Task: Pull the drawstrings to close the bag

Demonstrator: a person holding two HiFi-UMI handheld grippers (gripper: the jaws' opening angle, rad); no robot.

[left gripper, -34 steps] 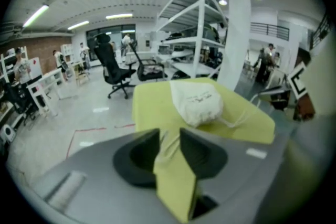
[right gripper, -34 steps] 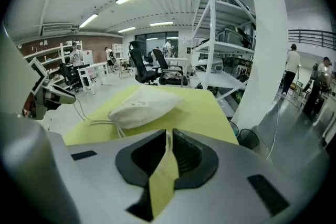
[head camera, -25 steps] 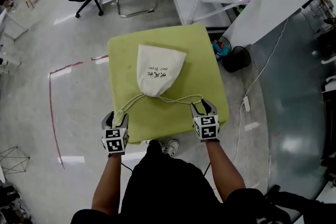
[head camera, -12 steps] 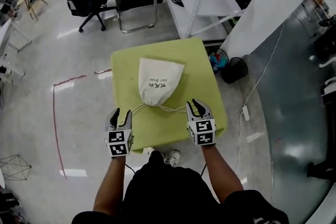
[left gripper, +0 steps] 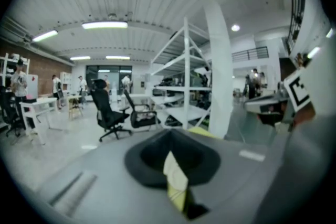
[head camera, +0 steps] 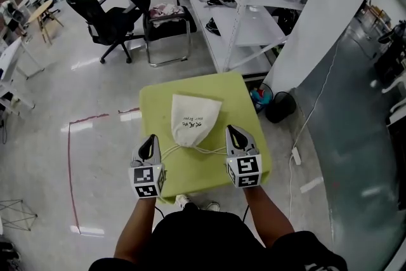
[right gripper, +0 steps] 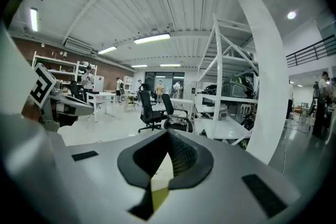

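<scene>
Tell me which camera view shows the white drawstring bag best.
The head view: the whole bag lies on the green table, its cords running out to both sides. Both gripper views look out across the room and miss the bag entirely.

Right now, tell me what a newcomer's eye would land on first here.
The bright yellow-green table stands out mid-floor, with a white drawstring bag lying at its centre. At its near edge, the left claw and right claw, both shut, flank the bag's mouth, its drawstrings trailing toward them.
</scene>
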